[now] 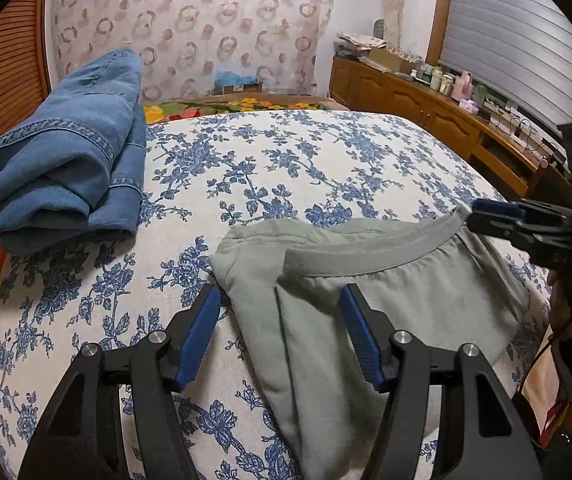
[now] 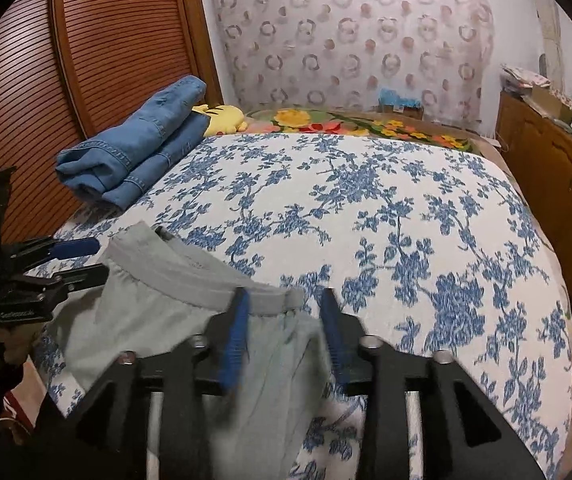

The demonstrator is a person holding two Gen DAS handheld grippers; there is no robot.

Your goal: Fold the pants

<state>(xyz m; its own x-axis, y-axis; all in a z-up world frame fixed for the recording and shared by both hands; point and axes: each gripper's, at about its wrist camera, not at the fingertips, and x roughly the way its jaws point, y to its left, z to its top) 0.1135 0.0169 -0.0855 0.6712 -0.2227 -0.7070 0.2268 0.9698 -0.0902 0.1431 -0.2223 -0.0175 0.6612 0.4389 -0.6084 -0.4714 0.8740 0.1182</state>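
Grey-green pants (image 1: 386, 292) lie on the bed, waistband (image 1: 366, 254) toward the far side; they also show in the right wrist view (image 2: 158, 312). My left gripper (image 1: 282, 300) is open, its fingers astride the pants' left edge near the waistband. It shows at the left of the right wrist view (image 2: 86, 260). My right gripper (image 2: 284, 300) is open around the right end of the waistband (image 2: 270, 300). It shows at the right of the left wrist view (image 1: 482, 214), at the waistband's corner.
Folded blue jeans (image 1: 66, 160) lie at the bed's far left (image 2: 138, 152). The blue-flowered bedspread (image 2: 386, 220) covers the bed. A wooden slatted door (image 2: 106, 40) stands left, a wooden cabinet (image 1: 426, 108) with bottles right, and a yellow plush toy (image 2: 226, 118) beside the jeans.
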